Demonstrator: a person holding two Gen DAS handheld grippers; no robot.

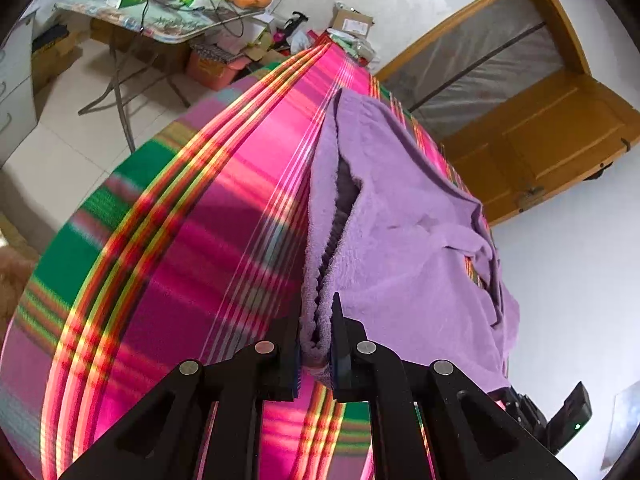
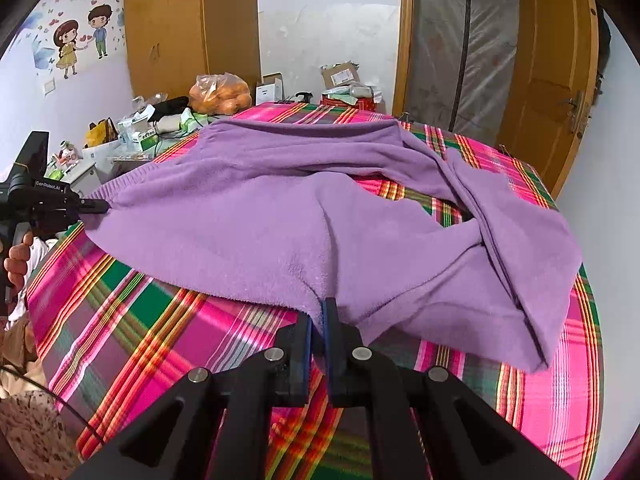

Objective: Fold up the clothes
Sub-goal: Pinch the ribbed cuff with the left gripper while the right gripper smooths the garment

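A purple fleece garment (image 2: 304, 208) is spread over the pink and green plaid cloth (image 2: 160, 320). In the left wrist view, my left gripper (image 1: 316, 340) is shut on the garment's ribbed edge (image 1: 316, 312), and the purple fabric (image 1: 408, 232) stretches away to the right. My right gripper (image 2: 318, 320) is shut on a fold of the near edge, lifting it off the cloth. From the right wrist view, the left gripper (image 2: 94, 206) pinches the garment's left corner, with a hand (image 2: 18, 258) on its handle. A sleeve (image 2: 500, 216) lies folded across the right side.
A cluttered side table (image 1: 168, 20) with boxes and a bag of oranges (image 2: 220, 94) stands beyond the plaid surface. A wooden door (image 2: 556, 92) and a plastic-wrapped mattress (image 2: 464, 48) stand at the far right. A wooden wardrobe (image 2: 180, 28) is against the back wall.
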